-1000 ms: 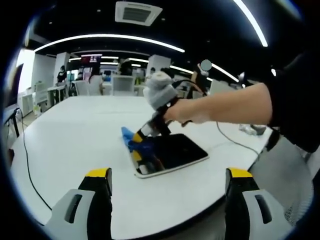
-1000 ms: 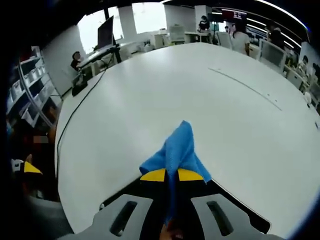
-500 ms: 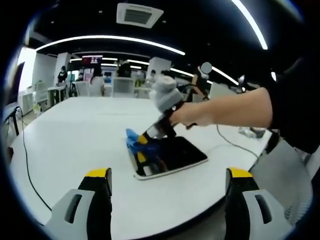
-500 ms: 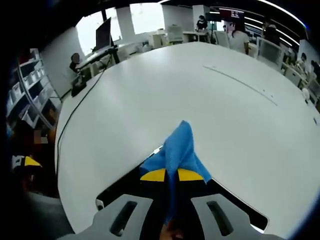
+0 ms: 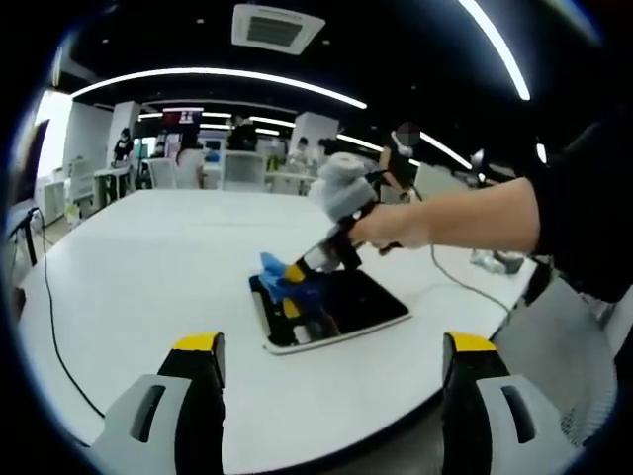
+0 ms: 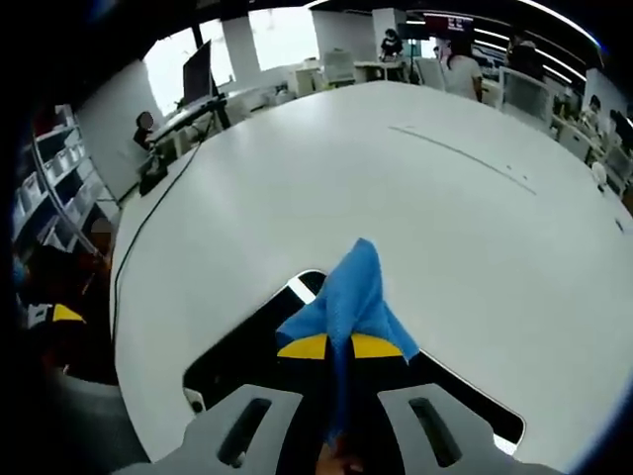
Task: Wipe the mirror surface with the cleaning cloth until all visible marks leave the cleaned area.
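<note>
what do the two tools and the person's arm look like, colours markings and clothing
The left tool has two broad light grey jaws with yellow tips and dark oval slots. The right tool matches: grey jaws, dark slots, yellow tips. In the left gripper view, the right tool has a dark body and a pale grey rounded top. The person wears a black sleeve ending above the forearm.

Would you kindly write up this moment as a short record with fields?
surface: white table
mirror: dark, white-framed, flat on the table
cloth: blue, clamped in the right gripper, pressed on the mirror
right gripper: jaws shut on the cloth
left gripper: jaws open, holding nothing, above the table edge short of the mirror
cable: black, trailing over the table
marks on the mirror: cannot tell
</note>
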Tool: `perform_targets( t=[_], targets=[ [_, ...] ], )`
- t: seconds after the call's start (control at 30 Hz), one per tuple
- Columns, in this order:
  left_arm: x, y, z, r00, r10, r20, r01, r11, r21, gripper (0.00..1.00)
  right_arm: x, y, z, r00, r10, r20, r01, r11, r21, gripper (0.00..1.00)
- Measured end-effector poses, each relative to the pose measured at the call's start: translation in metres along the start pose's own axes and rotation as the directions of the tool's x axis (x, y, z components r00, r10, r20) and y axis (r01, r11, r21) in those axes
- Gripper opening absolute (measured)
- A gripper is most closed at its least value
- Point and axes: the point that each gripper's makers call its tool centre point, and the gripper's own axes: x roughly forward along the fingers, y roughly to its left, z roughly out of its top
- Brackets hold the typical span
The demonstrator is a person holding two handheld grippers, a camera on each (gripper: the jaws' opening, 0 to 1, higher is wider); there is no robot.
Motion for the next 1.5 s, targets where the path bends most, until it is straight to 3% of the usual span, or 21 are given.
perform_targets(
  t=[0.4, 1.5],
  targets=[
    [0.001, 0.000, 0.000, 1.000, 0.001, -0.005, -0.001, 1.000, 0.003, 0.92, -0.001, 0.001, 0.000, 1.000, 0.004, 0.005, -0.005, 0.999, 0.041, 0.01],
    [0.002, 0.001, 0.000, 1.000, 0.002, -0.005, -0.002, 1.000, 0.010, 0.92, -0.012, 0.023, -0.017, 1.000, 0.031, 0.002, -0.031, 0.999, 0.011, 0.01]
  ],
)
